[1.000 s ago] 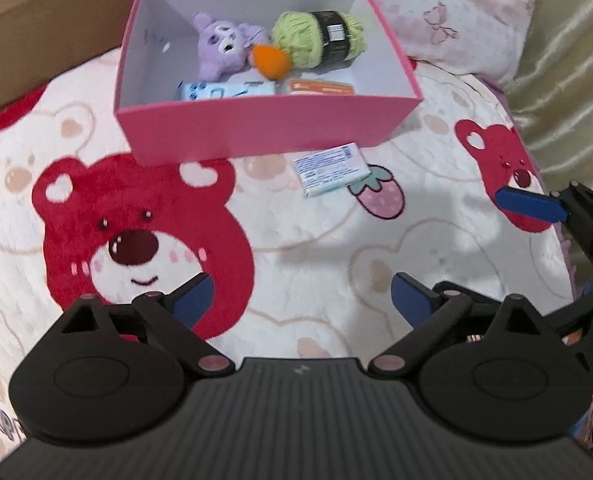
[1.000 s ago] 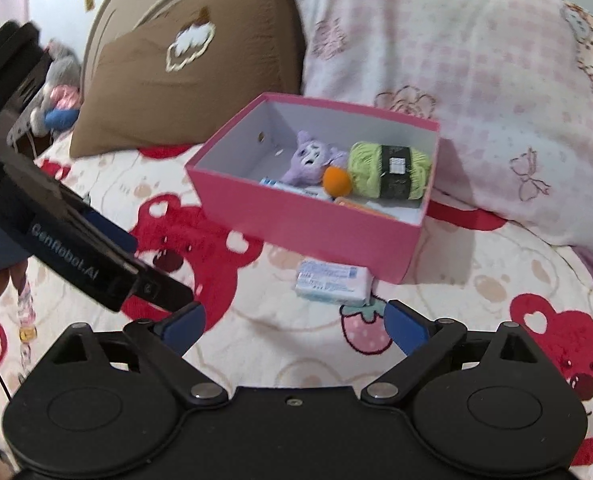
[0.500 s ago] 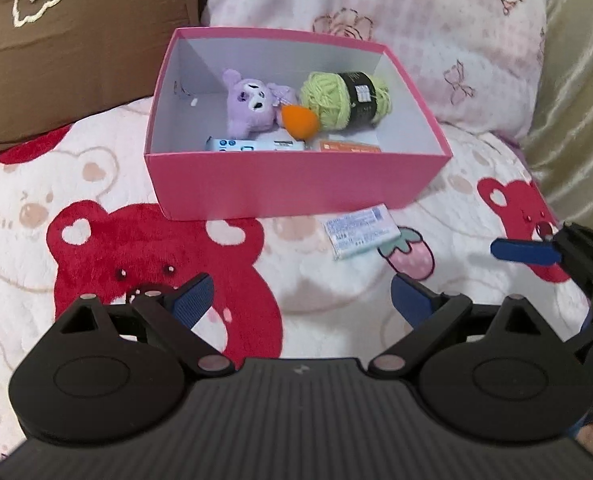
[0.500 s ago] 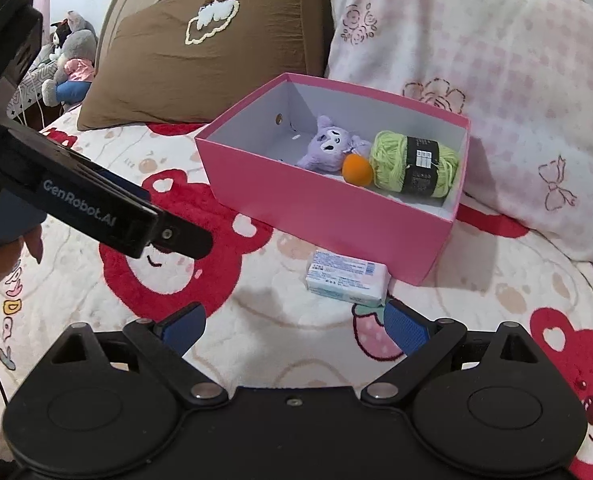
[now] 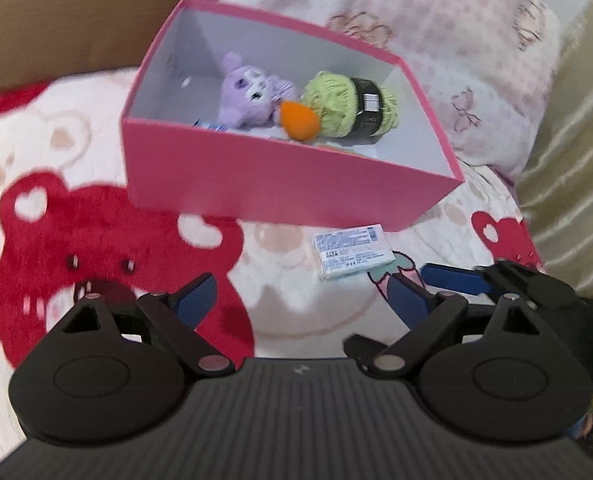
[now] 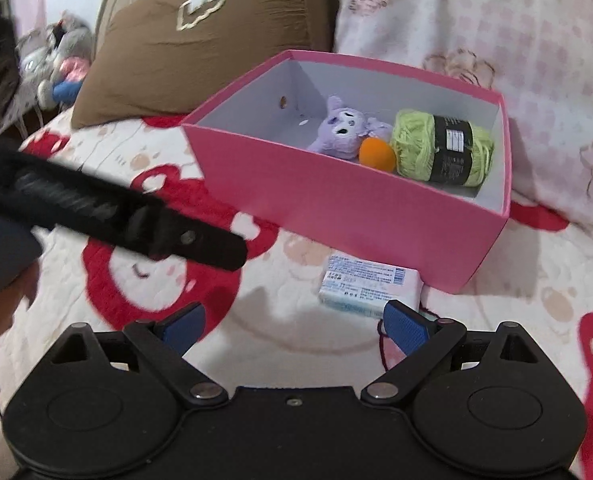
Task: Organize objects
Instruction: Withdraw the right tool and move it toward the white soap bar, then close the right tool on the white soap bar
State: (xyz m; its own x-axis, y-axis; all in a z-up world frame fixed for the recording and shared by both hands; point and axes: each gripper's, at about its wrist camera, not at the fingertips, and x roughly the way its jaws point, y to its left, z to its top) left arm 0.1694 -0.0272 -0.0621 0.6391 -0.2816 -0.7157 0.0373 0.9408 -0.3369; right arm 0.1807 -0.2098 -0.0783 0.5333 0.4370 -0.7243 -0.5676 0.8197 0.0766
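My left gripper (image 5: 302, 296) hangs low over the bear-print blanket (image 5: 56, 168) with its blue pads spread wide and nothing between them, the jaws having just eased in slightly. The small white and pale-blue packet (image 5: 352, 256) lies flat on the blanket just ahead of its right pad, close against the front wall of the pink box (image 5: 280, 184). My right gripper (image 6: 294, 324) is also spread and empty, its right pad just short of the packet's near edge, while the box holds a purple plush (image 6: 342, 132), an orange ball (image 6: 376, 154) and green yarn (image 6: 442, 150).
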